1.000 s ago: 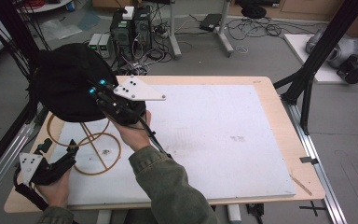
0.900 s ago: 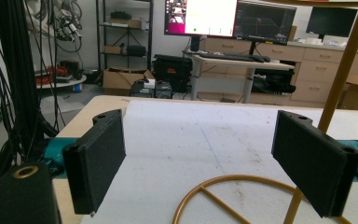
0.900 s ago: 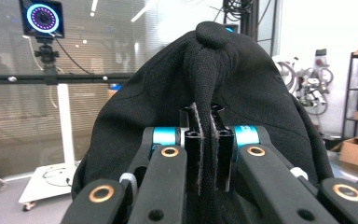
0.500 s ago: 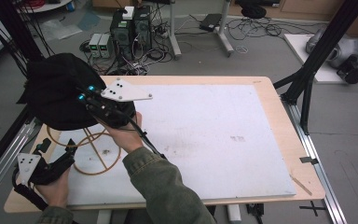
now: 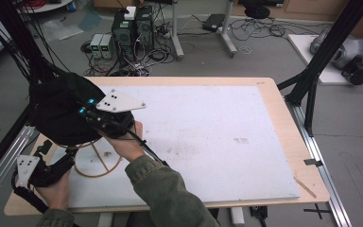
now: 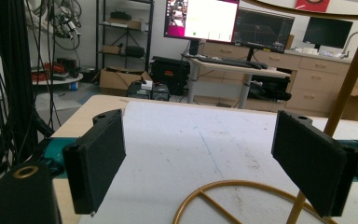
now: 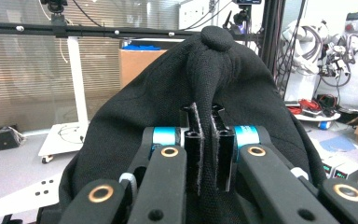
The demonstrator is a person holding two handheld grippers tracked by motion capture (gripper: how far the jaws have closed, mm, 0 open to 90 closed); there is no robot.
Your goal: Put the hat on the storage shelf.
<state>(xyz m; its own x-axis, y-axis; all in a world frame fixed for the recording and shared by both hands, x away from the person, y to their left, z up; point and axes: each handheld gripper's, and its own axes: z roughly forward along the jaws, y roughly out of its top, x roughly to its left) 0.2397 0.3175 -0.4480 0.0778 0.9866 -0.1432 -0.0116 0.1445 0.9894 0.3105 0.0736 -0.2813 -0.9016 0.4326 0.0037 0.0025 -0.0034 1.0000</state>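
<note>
While your right gripper (image 5: 87, 108) clenches a fold of the black hat (image 5: 59, 113), it has sunk toward the gold stand (image 5: 94, 163) beneath | left gripper (image 5: 47, 147) released beside stand's pole | seating hat looks near.

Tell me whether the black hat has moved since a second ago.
Yes. In the high view the black hat, pinched by the right gripper, has sunk toward the gold stand, now covering more of it.

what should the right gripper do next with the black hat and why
Probably lower it a little further onto the gold wire stand. The right gripper is shut on a fold of the black hat, which hangs over the stand's top, while the left gripper, jaws open, waits by the stand's base.
</note>
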